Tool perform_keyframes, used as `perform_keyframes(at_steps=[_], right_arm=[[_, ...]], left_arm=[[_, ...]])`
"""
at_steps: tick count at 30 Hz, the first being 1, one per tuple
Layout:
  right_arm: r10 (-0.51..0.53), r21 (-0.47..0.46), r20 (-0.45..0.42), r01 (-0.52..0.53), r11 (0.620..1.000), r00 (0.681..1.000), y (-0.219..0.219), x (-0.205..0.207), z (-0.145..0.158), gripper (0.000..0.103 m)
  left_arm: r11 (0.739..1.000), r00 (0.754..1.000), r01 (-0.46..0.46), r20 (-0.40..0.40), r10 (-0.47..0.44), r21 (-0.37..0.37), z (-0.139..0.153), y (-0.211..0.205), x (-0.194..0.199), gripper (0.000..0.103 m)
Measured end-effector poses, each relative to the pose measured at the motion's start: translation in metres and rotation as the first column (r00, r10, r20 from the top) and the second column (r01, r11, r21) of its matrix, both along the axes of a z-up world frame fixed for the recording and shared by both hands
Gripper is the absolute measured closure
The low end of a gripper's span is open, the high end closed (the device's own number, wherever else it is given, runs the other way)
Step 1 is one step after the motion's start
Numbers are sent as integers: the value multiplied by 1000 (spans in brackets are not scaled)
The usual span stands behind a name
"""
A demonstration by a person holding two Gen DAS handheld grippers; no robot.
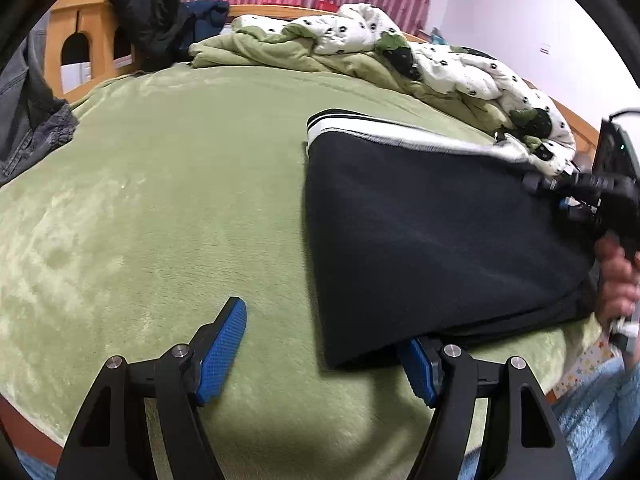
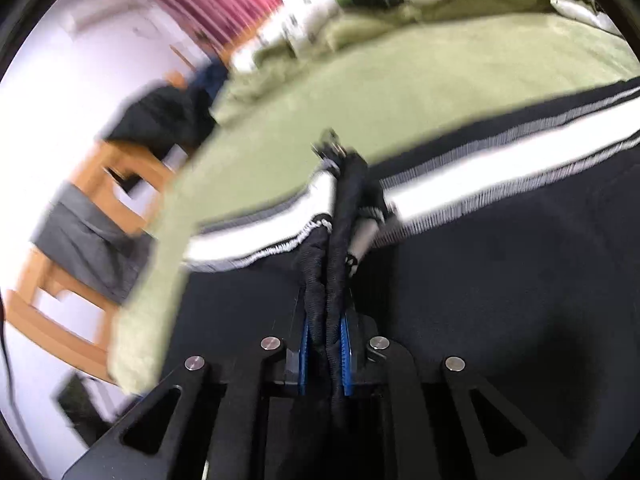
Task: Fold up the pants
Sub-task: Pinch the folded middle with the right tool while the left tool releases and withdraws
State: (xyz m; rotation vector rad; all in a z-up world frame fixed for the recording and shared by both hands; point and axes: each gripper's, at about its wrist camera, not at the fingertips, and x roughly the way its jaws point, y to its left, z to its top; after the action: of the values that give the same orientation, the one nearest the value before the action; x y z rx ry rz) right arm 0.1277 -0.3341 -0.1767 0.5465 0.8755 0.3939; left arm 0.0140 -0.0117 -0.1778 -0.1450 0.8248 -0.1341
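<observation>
Black pants [image 1: 432, 232] with white side stripes [image 1: 400, 130] lie on the green bed at the right of the left wrist view, folded over. My left gripper [image 1: 320, 344] is open with blue pads; its left finger [image 1: 224, 344] rests over bare blanket, its right finger [image 1: 416, 364] is tucked under the pants' near corner. My right gripper [image 1: 560, 196] shows at the far right edge, at the pants' edge. In the right wrist view, which is motion-blurred, my right gripper [image 2: 326, 344] is shut on a bunched black fold of the pants [image 2: 500, 300] by the white stripe [image 2: 460, 184].
A green blanket [image 1: 180, 200] covers the bed. A crumpled white and green quilt [image 1: 400, 52] lies along the far side. A wooden bed frame [image 1: 76, 28] with dark clothes [image 1: 144, 12] stands at the back left. Grey jeans [image 1: 24, 120] hang at the left.
</observation>
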Motion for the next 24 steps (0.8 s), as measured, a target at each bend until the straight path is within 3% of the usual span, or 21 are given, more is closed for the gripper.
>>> perform_keyframes(at_steps=[1, 4, 7, 10, 12, 14, 18, 21, 24], right_arm=[[-13, 12, 32, 12, 1000, 999, -9, -5, 9, 91], [-52, -84, 74, 58, 995, 996, -25, -8, 21, 91], [-73, -81, -14, 72, 994, 997, -39, 2, 5, 91], [-81, -163, -117, 62, 985, 990, -30, 14, -20, 88], [-77, -197, -130, 51, 979, 989, -25, 12, -22, 84], [-97, -198, -114, 73, 978, 989, -30, 3, -12, 84], [-149, -240, 21, 150, 959, 989, -37, -37, 25, 84], [-114, -319, 82, 135, 938, 990, -28, -65, 38, 84], [-63, -380, 46, 76, 922, 997, -16, -80, 22, 84]], left_arm=[[1000, 1000, 16, 3, -16, 4, 1, -2, -2, 33], [999, 1000, 26, 7, -26, 40, 1, -10, -3, 33], [998, 1000, 22, -4, -22, 56, -2, -15, -1, 33], [998, 1000, 25, -18, -24, 56, -2, -14, 0, 33], [998, 999, 44, -9, -43, 50, 3, -11, -7, 33], [995, 995, 94, 20, -95, 27, 12, -5, -21, 33], [992, 989, 123, 83, -124, 11, 32, 0, -37, 33], [994, 991, 108, 78, -107, -15, 42, -6, -19, 33], [996, 996, 87, 31, -86, -20, 37, -20, 8, 33]])
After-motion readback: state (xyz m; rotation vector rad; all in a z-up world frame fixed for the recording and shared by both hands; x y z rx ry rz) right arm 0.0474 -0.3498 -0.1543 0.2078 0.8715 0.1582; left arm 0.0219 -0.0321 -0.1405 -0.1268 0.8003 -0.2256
